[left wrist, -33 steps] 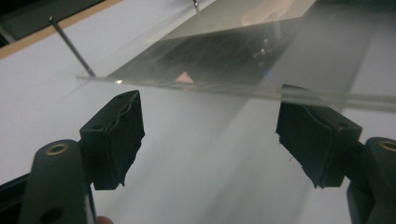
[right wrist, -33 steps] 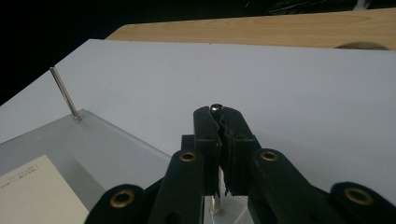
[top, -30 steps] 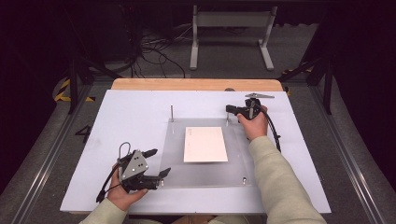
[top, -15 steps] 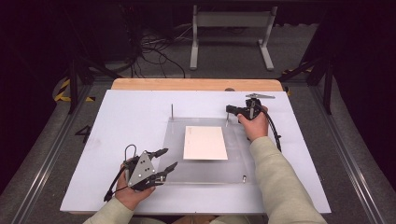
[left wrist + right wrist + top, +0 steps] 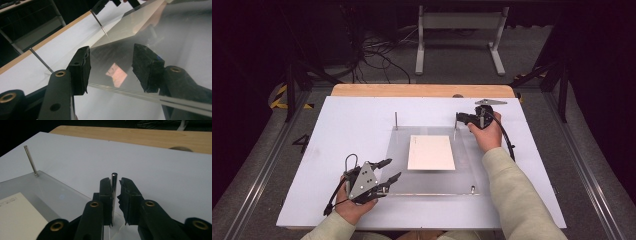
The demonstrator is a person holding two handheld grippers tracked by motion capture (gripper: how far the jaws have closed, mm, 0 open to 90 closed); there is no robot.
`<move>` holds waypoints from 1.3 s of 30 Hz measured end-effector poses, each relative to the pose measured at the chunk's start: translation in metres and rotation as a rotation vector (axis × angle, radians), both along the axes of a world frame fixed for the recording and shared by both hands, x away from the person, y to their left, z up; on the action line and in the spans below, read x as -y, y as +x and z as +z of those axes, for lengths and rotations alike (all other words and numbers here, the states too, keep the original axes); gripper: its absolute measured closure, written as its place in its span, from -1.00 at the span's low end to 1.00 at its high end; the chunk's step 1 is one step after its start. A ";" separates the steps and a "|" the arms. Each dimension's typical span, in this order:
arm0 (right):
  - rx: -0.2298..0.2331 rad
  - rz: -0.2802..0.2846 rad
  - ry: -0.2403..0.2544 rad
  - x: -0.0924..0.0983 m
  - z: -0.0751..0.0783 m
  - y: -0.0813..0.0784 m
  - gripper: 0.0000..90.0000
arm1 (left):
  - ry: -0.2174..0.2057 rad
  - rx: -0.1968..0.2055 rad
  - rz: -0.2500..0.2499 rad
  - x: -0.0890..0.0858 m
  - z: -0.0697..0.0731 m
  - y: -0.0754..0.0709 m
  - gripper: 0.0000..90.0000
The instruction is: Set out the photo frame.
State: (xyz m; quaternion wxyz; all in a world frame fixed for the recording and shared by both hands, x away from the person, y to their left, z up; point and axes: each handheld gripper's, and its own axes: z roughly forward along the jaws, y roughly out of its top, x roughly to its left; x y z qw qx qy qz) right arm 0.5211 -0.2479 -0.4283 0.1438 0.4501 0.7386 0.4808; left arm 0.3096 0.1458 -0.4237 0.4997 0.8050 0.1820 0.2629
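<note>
Right gripper is on the far right pin, its fingers pinching the slim steel rod standing upright at the corner of the clear plate. Left gripper sits at the plate's near left edge, fingers spread to either side of that edge, nothing gripped yet. So I'd say one hold is made, the other is pending, and the plate lies flat on the white surface. The plate looks glassy and thin, with a pale card at its middle and a second pin at the far left corner.
</note>
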 end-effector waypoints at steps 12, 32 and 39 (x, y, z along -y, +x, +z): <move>0.120 0.078 -0.049 0.028 0.027 -0.063 0.52 | 0.012 -0.010 0.032 -0.002 0.005 0.001 0.07; 0.222 0.217 -0.069 0.038 0.041 -0.172 0.01 | 0.023 -0.018 0.044 -0.002 0.009 0.001 0.07; 0.239 0.249 -0.084 0.038 0.039 -0.192 -0.07 | 0.022 -0.024 0.045 -0.002 0.010 0.002 0.07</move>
